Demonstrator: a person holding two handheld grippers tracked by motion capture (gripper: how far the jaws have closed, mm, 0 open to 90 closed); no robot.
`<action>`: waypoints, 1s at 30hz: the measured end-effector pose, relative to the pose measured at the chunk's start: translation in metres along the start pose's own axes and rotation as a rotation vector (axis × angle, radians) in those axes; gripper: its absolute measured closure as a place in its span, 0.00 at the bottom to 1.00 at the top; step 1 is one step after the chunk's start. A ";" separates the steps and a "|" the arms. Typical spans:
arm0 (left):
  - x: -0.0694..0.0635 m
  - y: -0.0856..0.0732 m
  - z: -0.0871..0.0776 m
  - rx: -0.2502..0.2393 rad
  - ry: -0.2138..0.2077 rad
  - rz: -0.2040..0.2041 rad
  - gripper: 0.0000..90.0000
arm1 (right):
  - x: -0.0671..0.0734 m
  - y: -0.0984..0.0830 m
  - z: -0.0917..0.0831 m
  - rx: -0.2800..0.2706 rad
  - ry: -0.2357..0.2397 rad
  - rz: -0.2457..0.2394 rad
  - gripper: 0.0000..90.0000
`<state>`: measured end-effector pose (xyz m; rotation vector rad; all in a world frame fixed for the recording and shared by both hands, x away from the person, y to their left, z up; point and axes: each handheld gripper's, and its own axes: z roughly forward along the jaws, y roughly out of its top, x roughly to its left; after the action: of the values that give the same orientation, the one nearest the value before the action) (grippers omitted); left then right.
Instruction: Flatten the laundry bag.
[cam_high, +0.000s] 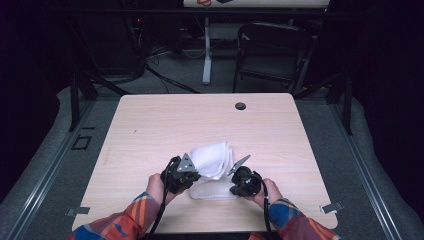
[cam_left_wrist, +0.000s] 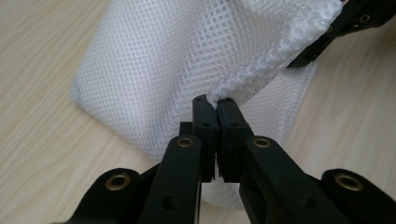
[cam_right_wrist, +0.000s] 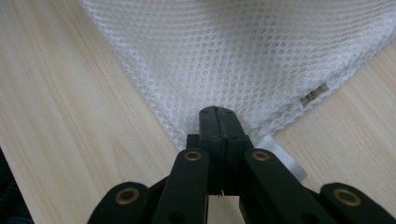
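We look down from above the table's (cam_high: 150, 125) near edge; each gripper camera sits close over the white mesh bag (cam_left_wrist: 154, 70), which all views share.

Dim lab-like recording room, pale wooden table (cam_high: 150, 130) on grey carpet (cam_high: 45, 165), black frame posts (cam_high: 75, 100), folding chair (cam_high: 270, 55), floor cables (cam_high: 165, 77), second desk behind

White mesh bag (cam_left_wrist: 154, 65), honeycomb-holed, with a ribbed white hem and a small tan tag at one corner. Pale blond surface (cam_high: 165, 120), fine straight wood grain, one dark round cap. Black left claw (cam_left_wrist: 215, 109) and right claw (cam_right_wrist: 219, 116), brass-coloured rivets. Plaid sleeves (cam_high: 135, 215): orange, red, blue. Grey floor.
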<state>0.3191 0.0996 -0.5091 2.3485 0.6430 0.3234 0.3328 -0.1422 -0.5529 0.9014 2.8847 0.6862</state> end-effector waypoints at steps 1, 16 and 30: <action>0.000 0.000 0.000 -0.005 0.006 -0.002 0.98 | 0.000 0.000 0.000 0.000 0.000 0.000 1.00; 0.014 -0.010 -0.007 -0.020 0.017 -0.065 0.97 | -0.003 -0.004 -0.003 0.010 -0.023 0.021 1.00; 0.022 -0.017 -0.009 0.009 0.050 -0.103 0.98 | -0.009 -0.007 -0.006 0.025 -0.037 0.031 1.00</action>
<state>0.3285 0.1273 -0.5129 2.3125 0.7873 0.3338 0.3350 -0.1548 -0.5511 0.9528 2.8588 0.6309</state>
